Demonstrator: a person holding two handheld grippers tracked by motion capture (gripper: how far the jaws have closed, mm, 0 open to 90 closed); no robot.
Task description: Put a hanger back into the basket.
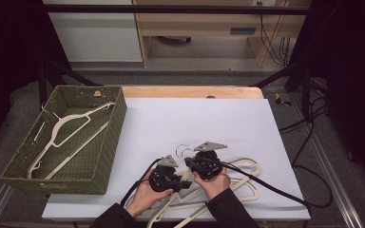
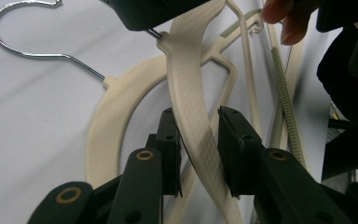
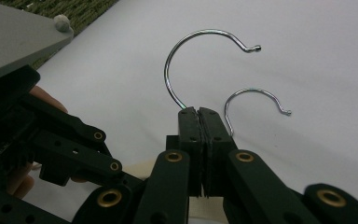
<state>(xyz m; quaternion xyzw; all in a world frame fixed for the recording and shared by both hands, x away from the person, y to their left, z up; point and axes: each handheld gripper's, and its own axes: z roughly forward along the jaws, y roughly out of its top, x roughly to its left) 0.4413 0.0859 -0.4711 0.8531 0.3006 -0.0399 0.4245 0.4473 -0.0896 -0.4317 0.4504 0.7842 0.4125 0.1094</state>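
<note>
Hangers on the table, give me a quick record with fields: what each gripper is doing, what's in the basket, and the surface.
left gripper: jaws either side of the upper hanger's arm, a gap showing
right gripper: shut on that hanger's hook
second hanger: lies on the sheet beneath
basket: holds one hanger
surface: white sheet

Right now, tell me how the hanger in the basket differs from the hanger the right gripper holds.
The basket hanger lies loose inside the green basket; the held hanger is over the white table, among other hangers. No gripper touches the basket hanger; the right gripper is shut on the held hanger's hook, and the left gripper straddles its arm. Both are cream with metal hooks.
</note>
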